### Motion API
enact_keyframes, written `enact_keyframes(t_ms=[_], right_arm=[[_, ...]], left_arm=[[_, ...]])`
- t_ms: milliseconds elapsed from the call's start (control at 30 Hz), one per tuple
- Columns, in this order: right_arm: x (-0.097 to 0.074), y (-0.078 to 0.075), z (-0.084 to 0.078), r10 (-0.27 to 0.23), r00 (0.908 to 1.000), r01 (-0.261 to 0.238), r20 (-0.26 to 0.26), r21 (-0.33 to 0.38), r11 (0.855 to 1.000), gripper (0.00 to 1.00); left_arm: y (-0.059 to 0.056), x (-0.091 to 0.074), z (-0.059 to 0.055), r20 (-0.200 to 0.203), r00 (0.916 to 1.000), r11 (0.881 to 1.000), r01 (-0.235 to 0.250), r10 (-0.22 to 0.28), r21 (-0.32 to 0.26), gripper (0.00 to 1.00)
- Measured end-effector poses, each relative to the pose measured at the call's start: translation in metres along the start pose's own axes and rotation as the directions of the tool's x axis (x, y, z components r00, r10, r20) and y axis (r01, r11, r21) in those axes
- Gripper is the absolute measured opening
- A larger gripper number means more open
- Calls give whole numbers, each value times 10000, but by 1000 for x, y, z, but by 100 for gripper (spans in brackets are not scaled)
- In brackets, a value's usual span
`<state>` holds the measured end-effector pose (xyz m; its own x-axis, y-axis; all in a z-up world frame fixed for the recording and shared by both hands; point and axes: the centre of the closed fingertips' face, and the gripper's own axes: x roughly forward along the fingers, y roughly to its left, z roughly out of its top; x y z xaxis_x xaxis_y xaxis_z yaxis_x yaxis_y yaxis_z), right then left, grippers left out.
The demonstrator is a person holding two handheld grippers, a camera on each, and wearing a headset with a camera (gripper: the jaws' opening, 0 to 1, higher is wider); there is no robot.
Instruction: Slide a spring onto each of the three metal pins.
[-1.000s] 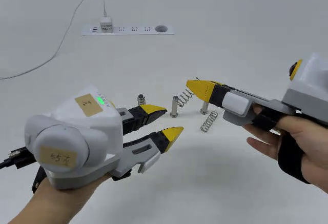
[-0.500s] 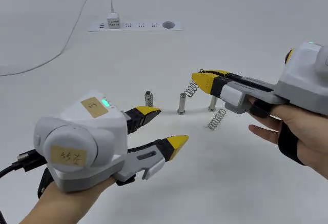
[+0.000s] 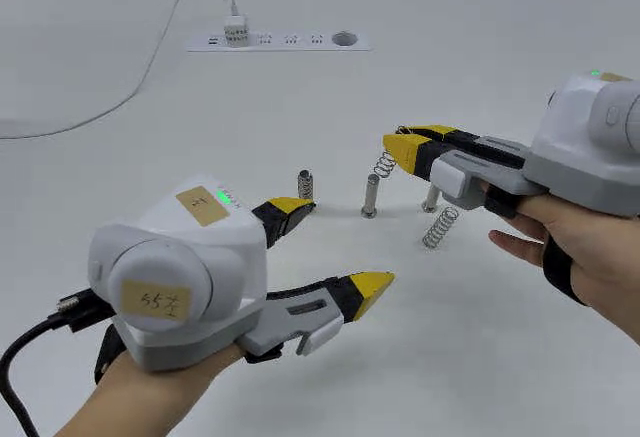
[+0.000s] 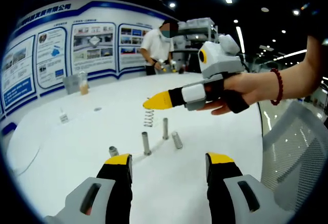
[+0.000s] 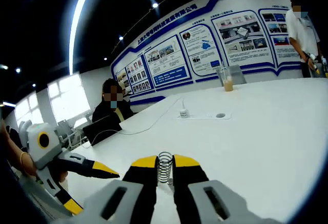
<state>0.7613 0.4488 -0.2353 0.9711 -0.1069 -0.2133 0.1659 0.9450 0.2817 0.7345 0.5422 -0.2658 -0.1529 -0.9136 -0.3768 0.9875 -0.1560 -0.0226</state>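
Three metal pins stand on the white table. The left pin [image 3: 305, 185] [image 4: 113, 151] carries a spring. The middle pin [image 3: 371, 196] [image 4: 146, 143] is bare, and the right pin [image 3: 432, 198] [image 4: 165, 128] is partly behind my right gripper. My right gripper [image 3: 398, 149] [image 5: 164, 161] is shut on a spring [image 3: 384, 165] [image 5: 164, 167] [image 4: 148, 117], held above and between the middle and right pins. Another spring [image 3: 440, 227] [image 4: 177, 140] lies loose beside the right pin. My left gripper [image 3: 335, 247] [image 4: 169, 160] is open and empty, in front of the pins.
A white power strip [image 3: 278, 42] [image 5: 207, 115] with a plugged charger and cable lies at the far side of the table. Seen in the gripper views are people at the table's far edges, a cup of drink [image 5: 228, 84] and a mesh chair [image 4: 294, 152].
My left gripper's jaws have spread wider. My right gripper with its spring has edged a little up and towards the middle pin. The head camera has shifted.
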Motion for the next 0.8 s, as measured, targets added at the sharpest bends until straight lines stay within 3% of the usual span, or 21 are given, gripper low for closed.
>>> enact_keyframes(t_ms=[333,800], right_arm=[[10,-3,-9,-140,9994,125,-320,-460,9989,12],[15,2,-11,-135,9982,48,-586,-1451,9894,12]], left_arm=[[5,-1,-6,-198,9996,9994,-209,204,-266,67],[6,-2,-12,-350,9992,9988,-221,206,-430,67]])
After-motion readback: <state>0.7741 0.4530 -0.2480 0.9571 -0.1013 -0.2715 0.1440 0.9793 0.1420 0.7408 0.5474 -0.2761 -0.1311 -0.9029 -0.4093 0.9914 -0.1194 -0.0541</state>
